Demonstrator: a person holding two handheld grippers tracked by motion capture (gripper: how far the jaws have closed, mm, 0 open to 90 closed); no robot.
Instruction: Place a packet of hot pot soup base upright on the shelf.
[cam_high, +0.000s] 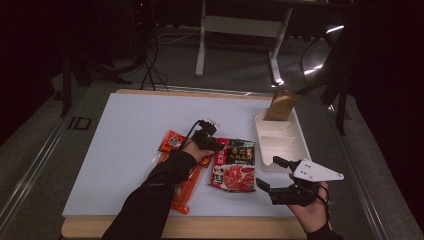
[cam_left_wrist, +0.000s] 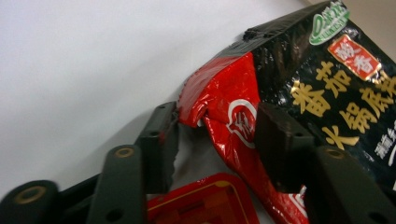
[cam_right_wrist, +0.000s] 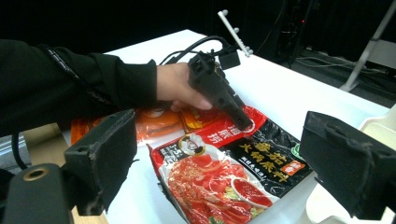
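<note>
A red and black hot-pot sauce packet (cam_high: 235, 165) lies flat near the table's front, left of the white tray (cam_high: 296, 146). My left gripper (cam_high: 218, 145) reaches down onto the packet's far left corner. In the left gripper view that red corner (cam_left_wrist: 219, 107) is buckled up between the two pads, which press on it from both sides. The right gripper view shows the left gripper (cam_right_wrist: 243, 122) with its tips on the packet (cam_right_wrist: 219, 179). My right gripper (cam_high: 268, 171) hovers open at the front right, just off the packet's right edge, with nothing held.
A brown pouch (cam_high: 281, 105) stands in the tray's far compartment. A small orange packet (cam_high: 172, 141) and a long orange one (cam_high: 184, 195) lie under the left forearm. The table's front edge (cam_high: 200, 227) is close behind them. White tabletop (cam_high: 130, 130) stretches to the left and back.
</note>
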